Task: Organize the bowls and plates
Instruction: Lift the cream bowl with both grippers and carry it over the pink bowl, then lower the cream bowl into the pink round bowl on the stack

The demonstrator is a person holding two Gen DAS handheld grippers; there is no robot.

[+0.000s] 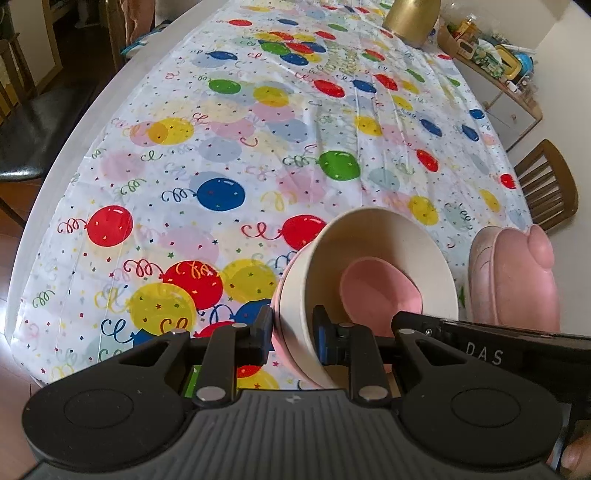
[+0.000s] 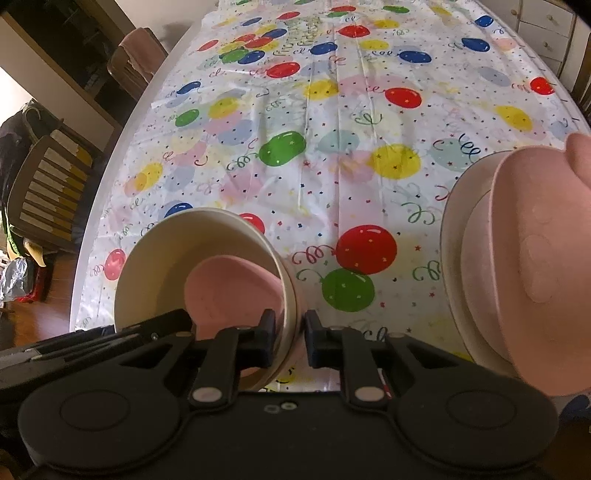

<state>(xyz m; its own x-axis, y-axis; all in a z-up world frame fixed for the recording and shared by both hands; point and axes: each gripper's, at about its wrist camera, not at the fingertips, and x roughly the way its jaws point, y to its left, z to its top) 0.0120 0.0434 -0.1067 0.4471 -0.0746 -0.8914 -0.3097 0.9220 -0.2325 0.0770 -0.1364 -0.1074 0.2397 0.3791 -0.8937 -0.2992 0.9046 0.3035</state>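
Observation:
A cream bowl [image 1: 373,251] holds a small pink bowl [image 1: 380,291] and sits inside a pink outer bowl whose edge shows at its left. My left gripper [image 1: 290,328] is shut on the left rim of this stack. My right gripper [image 2: 290,338] is shut on the right rim of the same cream bowl [image 2: 173,251], with the small pink bowl [image 2: 229,291] inside it. To the right stands a stack of plates [image 2: 458,258] with a pink dish [image 2: 535,266] on top; it also shows in the left wrist view [image 1: 513,273].
The table carries a balloon-print cloth [image 1: 221,166]. A gold vase [image 1: 410,18] stands at the far end. Wooden chairs stand at the right [image 1: 546,184] and left [image 2: 48,192]. A cluttered cabinet [image 1: 495,66] is beyond the table.

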